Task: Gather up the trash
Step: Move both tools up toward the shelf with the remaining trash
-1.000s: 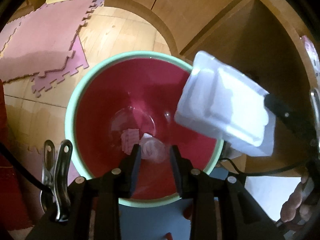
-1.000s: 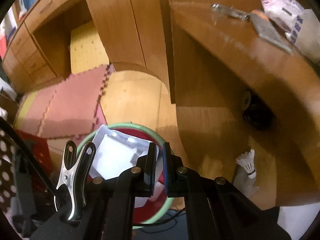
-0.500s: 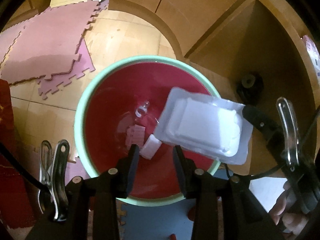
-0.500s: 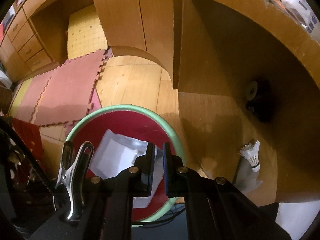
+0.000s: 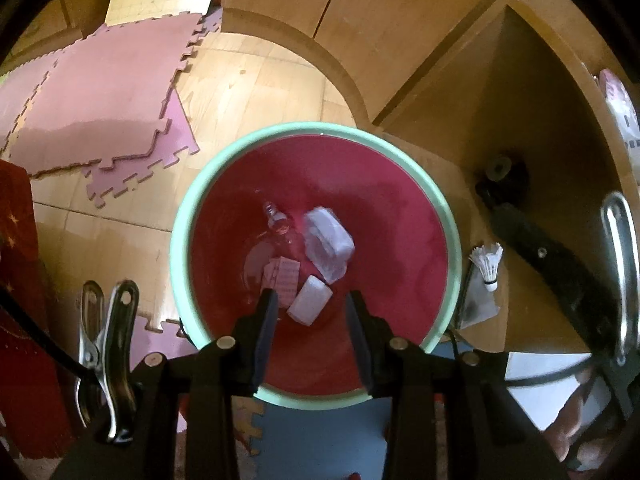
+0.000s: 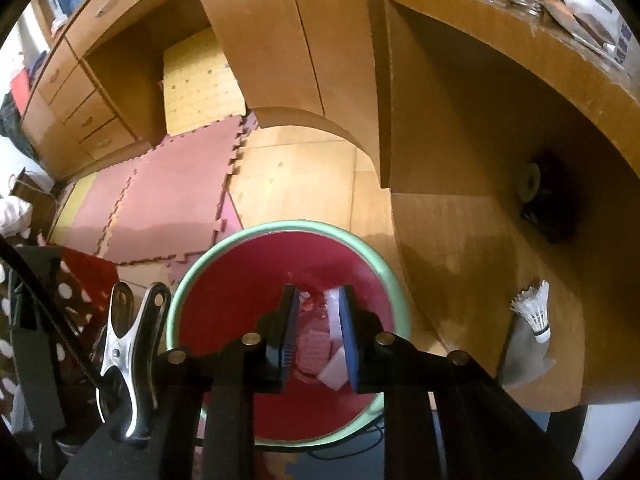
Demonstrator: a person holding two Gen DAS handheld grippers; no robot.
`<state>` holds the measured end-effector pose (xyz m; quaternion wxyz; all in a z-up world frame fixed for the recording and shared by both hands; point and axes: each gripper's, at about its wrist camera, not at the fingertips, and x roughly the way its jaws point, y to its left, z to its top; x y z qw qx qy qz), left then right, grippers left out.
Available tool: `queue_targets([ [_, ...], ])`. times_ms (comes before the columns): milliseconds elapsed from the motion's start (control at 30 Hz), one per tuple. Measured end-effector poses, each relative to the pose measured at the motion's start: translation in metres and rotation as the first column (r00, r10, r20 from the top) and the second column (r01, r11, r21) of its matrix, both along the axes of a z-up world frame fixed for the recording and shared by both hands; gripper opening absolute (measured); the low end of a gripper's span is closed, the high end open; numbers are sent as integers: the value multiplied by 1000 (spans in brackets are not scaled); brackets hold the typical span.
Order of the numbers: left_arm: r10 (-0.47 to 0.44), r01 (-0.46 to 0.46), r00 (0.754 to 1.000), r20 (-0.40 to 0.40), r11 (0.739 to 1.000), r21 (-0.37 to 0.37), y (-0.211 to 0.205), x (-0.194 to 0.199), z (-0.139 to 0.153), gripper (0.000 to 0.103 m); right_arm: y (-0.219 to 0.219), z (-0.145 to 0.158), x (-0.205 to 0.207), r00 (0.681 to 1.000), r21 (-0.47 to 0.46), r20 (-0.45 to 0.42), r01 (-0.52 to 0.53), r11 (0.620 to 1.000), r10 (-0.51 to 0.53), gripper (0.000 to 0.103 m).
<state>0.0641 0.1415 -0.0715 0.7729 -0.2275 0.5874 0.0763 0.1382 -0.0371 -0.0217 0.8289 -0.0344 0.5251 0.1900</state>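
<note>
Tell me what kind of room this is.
Most likely a bedroom or study at home: a wooden desk with drawers, foam puzzle mats on the wood floor, and a red bin beside a shuttlecock.

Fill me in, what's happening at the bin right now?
A person is collecting trash with two handheld grippers, both aimed down into the red bin with the green rim. The right gripper has just been opening, with nothing between its fingers. The white plastic tray lies inside the bin among a clear bottle and paper scraps. The left gripper hovers over the bin, open and empty. A shuttlecock sits on the floor beside the bin.
</note>
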Motion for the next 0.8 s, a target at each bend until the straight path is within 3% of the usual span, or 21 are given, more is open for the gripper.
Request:
queue_targets([
  [233,-23,23,1000,18,1000,-1,-10,-1,7,36,0,6,-13,1000,10,23,-5,1000,5,22],
  [367,-37,38,999,28,999,-4,-15,-2,10,36,-9,8,-19,1000,85,-17,18,996,-17,22],
  [533,-69,68,996,48,998,15,-27,-4,18,36,-25,17,-31,999,110,-11,50,993,-49,22],
  [800,-135,131,985,112,991,42,-49,-12,37,36,-49,46,-65,996,97,80,38,995,-46,26],
])
